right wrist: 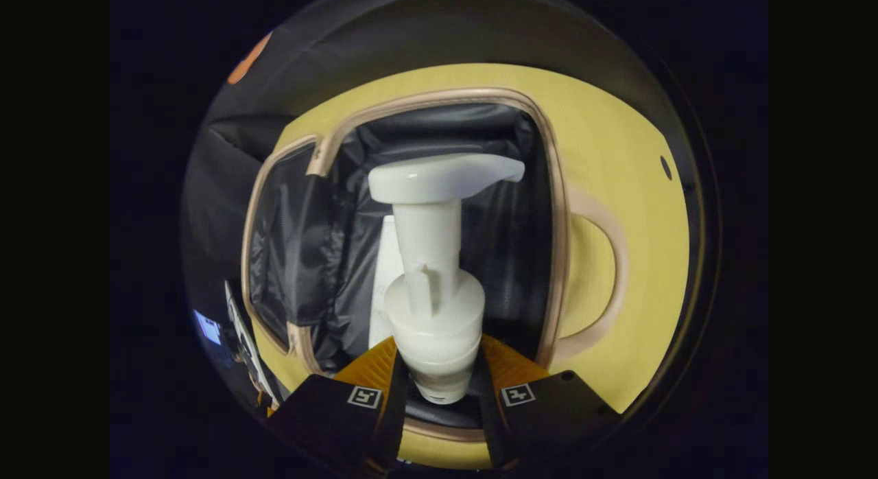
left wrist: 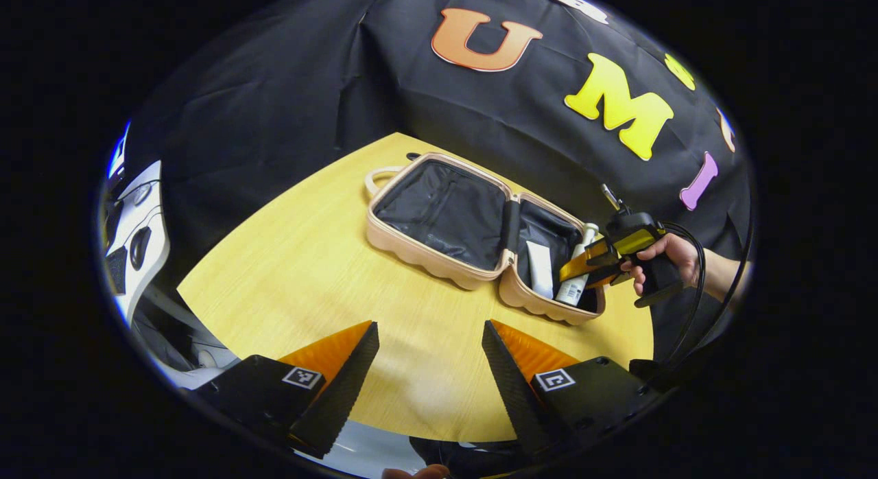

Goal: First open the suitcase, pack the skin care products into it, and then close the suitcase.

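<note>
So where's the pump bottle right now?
The pump bottle is clamped in the right gripper over the open suitcase, beside a white tube lying inside.

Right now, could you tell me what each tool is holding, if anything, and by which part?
The right tool grips the white pump bottle by its body just below the collar, over the open suitcase. The left tool is open and empty.

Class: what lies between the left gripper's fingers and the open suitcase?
Bare wooden table between the left gripper and suitcase, in the left gripper view.
</note>
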